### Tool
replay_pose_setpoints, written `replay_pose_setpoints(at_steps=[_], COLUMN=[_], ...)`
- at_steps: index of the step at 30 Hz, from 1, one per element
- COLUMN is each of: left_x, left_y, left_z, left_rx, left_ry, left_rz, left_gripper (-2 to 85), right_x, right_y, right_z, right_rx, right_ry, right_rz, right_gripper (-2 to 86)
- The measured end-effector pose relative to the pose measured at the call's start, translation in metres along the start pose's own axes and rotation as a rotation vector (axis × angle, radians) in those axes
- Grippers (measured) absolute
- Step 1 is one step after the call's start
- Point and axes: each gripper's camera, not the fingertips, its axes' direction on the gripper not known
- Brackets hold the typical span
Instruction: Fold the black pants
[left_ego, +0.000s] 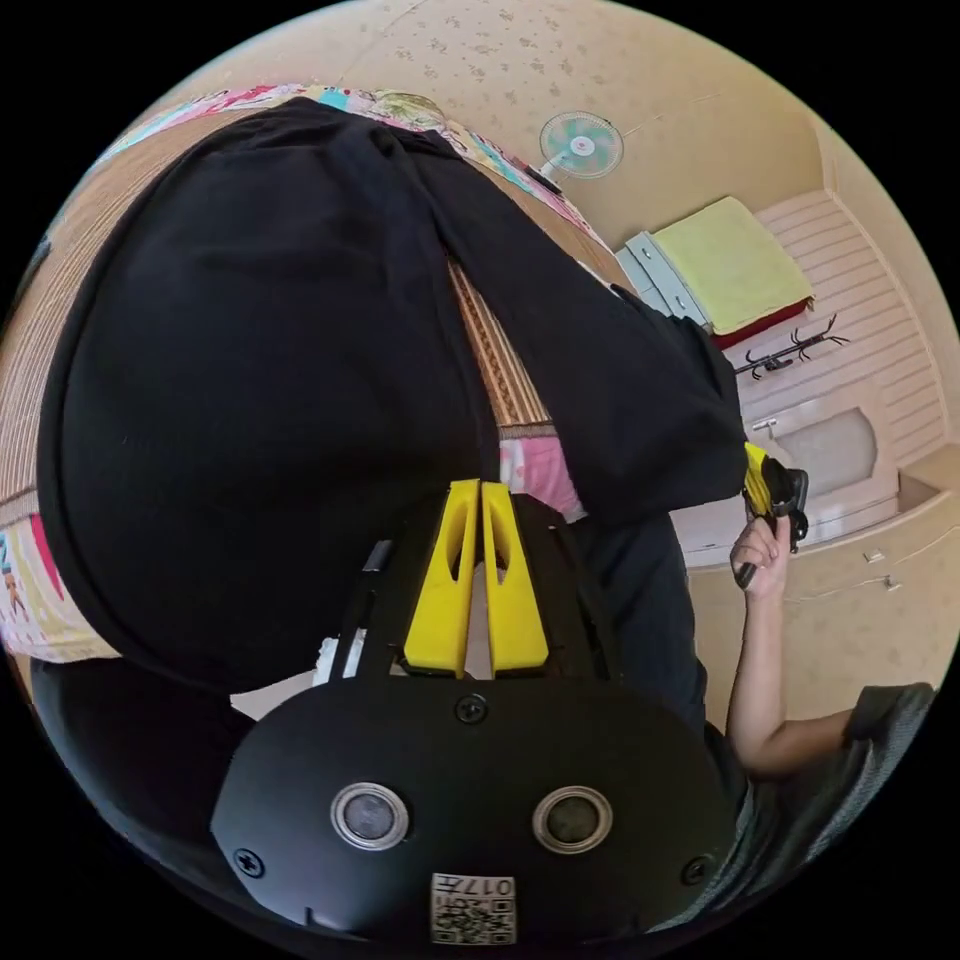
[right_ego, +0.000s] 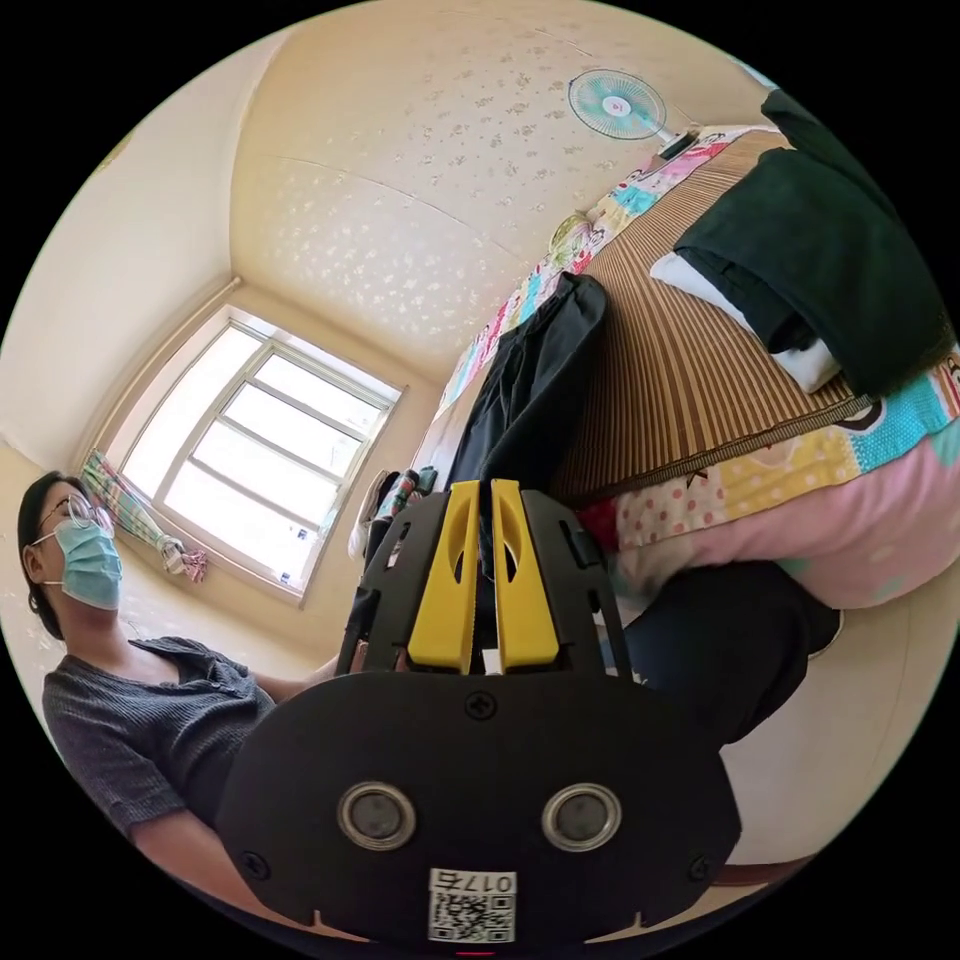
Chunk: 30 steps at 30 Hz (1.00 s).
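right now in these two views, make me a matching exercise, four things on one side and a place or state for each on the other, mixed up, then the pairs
Things:
1. black pants
2. fan
3. folded dark clothes
4. yellow cloth

Places or states:
A. lying on top of a grey cabinet
B. stacked on the woven mat
C. held at the edge by both grippers
D. mounted against the patterned wall

Pairs: 1-C, 2-D, 3-B, 4-A

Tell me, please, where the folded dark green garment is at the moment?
In the right gripper view the folded dark green garment lies on the woven bed mat, atop a white cloth, apart from the black pants.
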Motion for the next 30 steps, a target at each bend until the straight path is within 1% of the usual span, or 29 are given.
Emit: replay_pose_setpoints(at_steps=[2,4,6,9,13,15,16,18,19,20,21,23,24,25,26,27,29,30], left_x=[0.007,0.008,0.008,0.010,0.017,0.018,0.017,0.017,0.019,0.020,0.020,0.021,0.019,0.018,0.017,0.018,0.024,0.029], left_y=[0.007,0.019,0.024,0.014,-0.022,-0.046,-0.050,-0.061,-0.062,-0.061,-0.058,-0.055,-0.053,-0.052,-0.052,-0.052,-0.053,-0.053], left_z=[-0.004,-0.018,-0.040,-0.067,-0.080,-0.074,-0.071,-0.056,-0.052,-0.046,-0.042,-0.035,-0.033,-0.033,-0.031,-0.030,-0.026,-0.023], left_rx=[-0.023,0.030,0.111,0.204,0.170,0.103,0.081,-0.012,-0.028,-0.033,-0.038,-0.050,-0.043,-0.038,-0.030,-0.023,-0.013,-0.007], left_ry=[0.063,0.110,0.249,0.337,0.385,0.399,0.382,0.269,0.259,0.253,0.236,0.222,0.220,0.227,0.249,0.262,0.264,0.258], left_rz=[0.060,0.049,0.021,-0.033,-0.041,-0.028,-0.030,-0.017,0.008,0.040,0.065,0.099,0.092,0.088,0.082,0.076,0.078,0.086], left_gripper=[-0.8,-0.6,0.4,7.2,14.1,16.6,16.4,14.1,13.1,8.6,5.3,3.0,2.6,2.5,2.3,2.3,2.2,2.2], right_x=[-0.011,-0.020,-0.030,-0.044,-0.057,-0.063,-0.067,-0.073,-0.075,-0.074,-0.072,-0.060,-0.056,-0.044,-0.031,-0.024,0.007,0.016], right_y=[0.002,0.004,0.008,0.015,0.021,0.025,0.027,0.030,0.031,0.030,0.028,0.004,-0.007,-0.037,-0.075,-0.095,-0.182,-0.203], right_z=[0.015,0.038,0.069,0.122,0.203,0.234,0.253,0.275,0.291,0.306,0.312,0.330,0.334,0.342,0.354,0.361,0.398,0.409], right_rx=[-0.034,-0.098,-0.168,-0.257,-0.408,-0.461,-0.493,-0.541,-0.616,-0.709,-0.757,-0.915,-0.923,-0.902,-0.849,-0.815,-0.665,-0.625], right_ry=[-0.023,-0.041,-0.061,-0.125,-0.121,-0.120,-0.137,-0.173,-0.157,-0.129,-0.129,-0.204,-0.204,-0.145,-0.038,0.023,0.217,0.252], right_rz=[-0.019,-0.032,-0.056,-0.091,-0.141,-0.163,-0.189,-0.243,-0.293,-0.354,-0.381,-0.443,-0.445,-0.433,-0.402,-0.377,-0.281,-0.254], right_gripper=[2.8,2.9,2.9,2.9,2.9,2.9,2.8,2.7,2.6,2.5,2.4,1.8,1.6,1.8,2.1,2.3,4.3,5.7])
